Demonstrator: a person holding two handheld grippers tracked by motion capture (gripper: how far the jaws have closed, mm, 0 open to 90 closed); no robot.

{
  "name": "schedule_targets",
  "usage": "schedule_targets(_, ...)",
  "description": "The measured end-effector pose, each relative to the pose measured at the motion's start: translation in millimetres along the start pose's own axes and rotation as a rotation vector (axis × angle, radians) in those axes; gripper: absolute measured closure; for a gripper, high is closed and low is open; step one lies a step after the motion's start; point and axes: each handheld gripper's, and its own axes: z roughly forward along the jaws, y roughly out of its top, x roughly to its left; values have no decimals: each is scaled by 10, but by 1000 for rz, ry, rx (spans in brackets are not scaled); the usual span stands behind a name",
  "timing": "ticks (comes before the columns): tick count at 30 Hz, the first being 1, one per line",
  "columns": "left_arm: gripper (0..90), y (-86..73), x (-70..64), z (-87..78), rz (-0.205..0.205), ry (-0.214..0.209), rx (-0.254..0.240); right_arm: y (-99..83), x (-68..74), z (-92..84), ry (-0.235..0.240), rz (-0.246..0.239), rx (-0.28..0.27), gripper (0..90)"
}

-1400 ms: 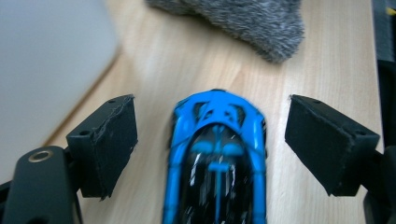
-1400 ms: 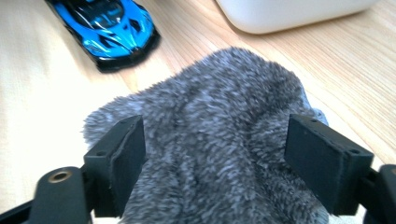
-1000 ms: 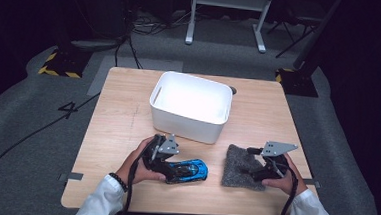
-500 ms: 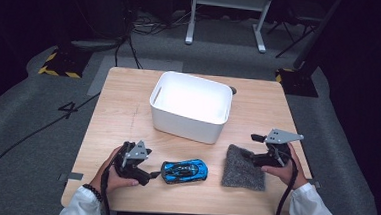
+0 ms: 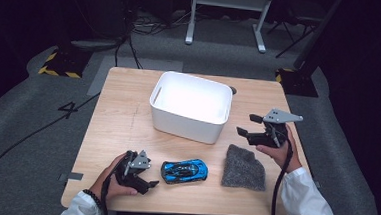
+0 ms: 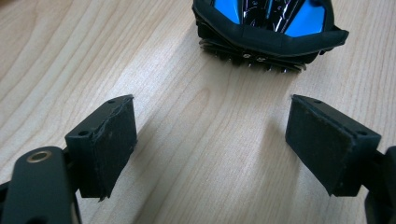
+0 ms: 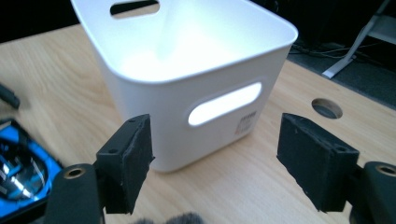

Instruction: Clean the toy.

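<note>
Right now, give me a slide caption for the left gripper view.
Left gripper open, fingers apart over bare wood, blue toy car just ahead.

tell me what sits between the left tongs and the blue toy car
Nothing: in the left gripper view only bare wooden table lies between the open left tongs and the blue toy car. The high view shows the same short gap.
</note>
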Motion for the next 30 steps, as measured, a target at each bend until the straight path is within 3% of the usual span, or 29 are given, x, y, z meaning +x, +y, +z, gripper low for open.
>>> schedule_targets(8, 155, -47, 23, 6, -3, 5, -36, 213, -9, 85, -18, 25, -52, 279)
schedule_targets(13, 154, -47, 22, 6, -3, 5, -36, 316, 7, 155, -23, 27, -55, 279)
schedule_targets(24, 155, -47, 21, 5, -2, 7, -35, 438, 50, 433, -54, 34, 31, 260)
schedule_targets(30, 157, -49, 15, 3, -5, 11, -36, 450, 65, 607, -94, -7, 120, 254)
